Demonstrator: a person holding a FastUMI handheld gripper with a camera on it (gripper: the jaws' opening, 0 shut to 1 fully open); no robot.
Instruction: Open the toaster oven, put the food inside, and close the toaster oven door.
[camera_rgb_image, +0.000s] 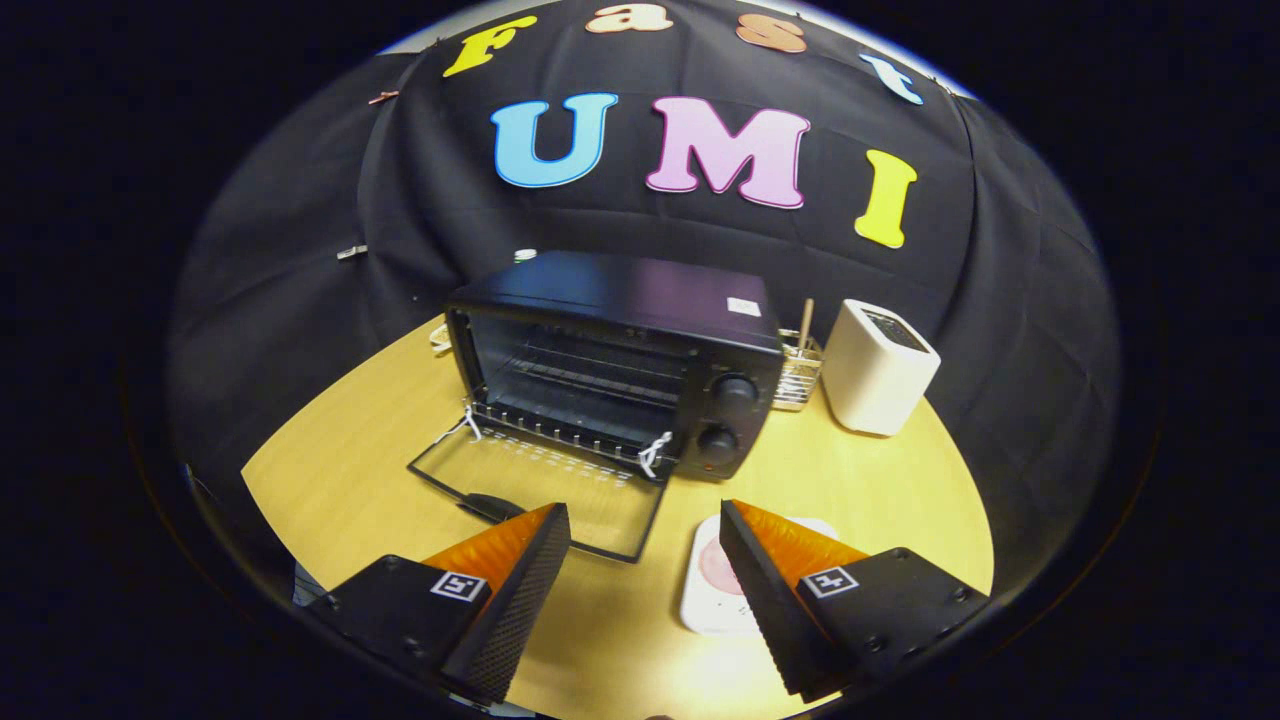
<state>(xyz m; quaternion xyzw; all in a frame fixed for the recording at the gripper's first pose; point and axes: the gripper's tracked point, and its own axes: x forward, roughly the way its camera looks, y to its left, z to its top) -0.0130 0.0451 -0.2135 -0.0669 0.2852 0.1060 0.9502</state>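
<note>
The black toaster oven (640, 350) stands on the wooden table beyond my fingers, its glass door (545, 485) folded down flat toward me. Inside, a wire rack (585, 375) spans the dark cavity. Two round knobs (727, 415) sit on its right panel. A white plate (710, 590) carrying a pink round piece of food (718, 568) lies on the table just ahead of my right finger, partly hidden by it. My gripper (645, 520) hovers open above the table, nothing between its fingers.
A white rectangular container (878, 368) stands right of the oven. Between the two, a small wire basket (797, 372) holds a wooden stick. The round yellow tabletop (880, 490) ends at the black cloth wall behind.
</note>
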